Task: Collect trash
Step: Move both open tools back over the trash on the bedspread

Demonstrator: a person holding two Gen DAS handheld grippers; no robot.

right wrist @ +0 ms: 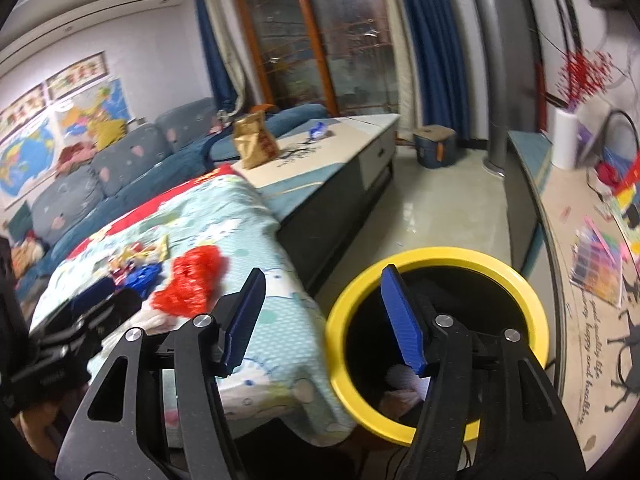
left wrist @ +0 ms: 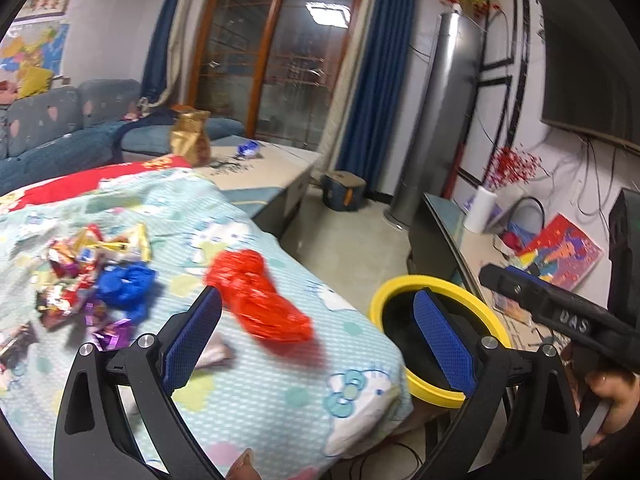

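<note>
At lower right of both views, the yellow-rimmed bin [right wrist: 436,344] waits; both left tongs [left wrist: 316,340] and right tongs [right wrist: 324,320] gape, released and empty. The red bag [left wrist: 256,296] and wrappers [left wrist: 80,276] lie left on the bed's blanket [left wrist: 280,392]; a thin pinch might snag the fabric.

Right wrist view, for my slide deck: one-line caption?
Open right claw hovers empty at the yellow-rimmed bin, red plastic bag on the bedsheet.
</note>
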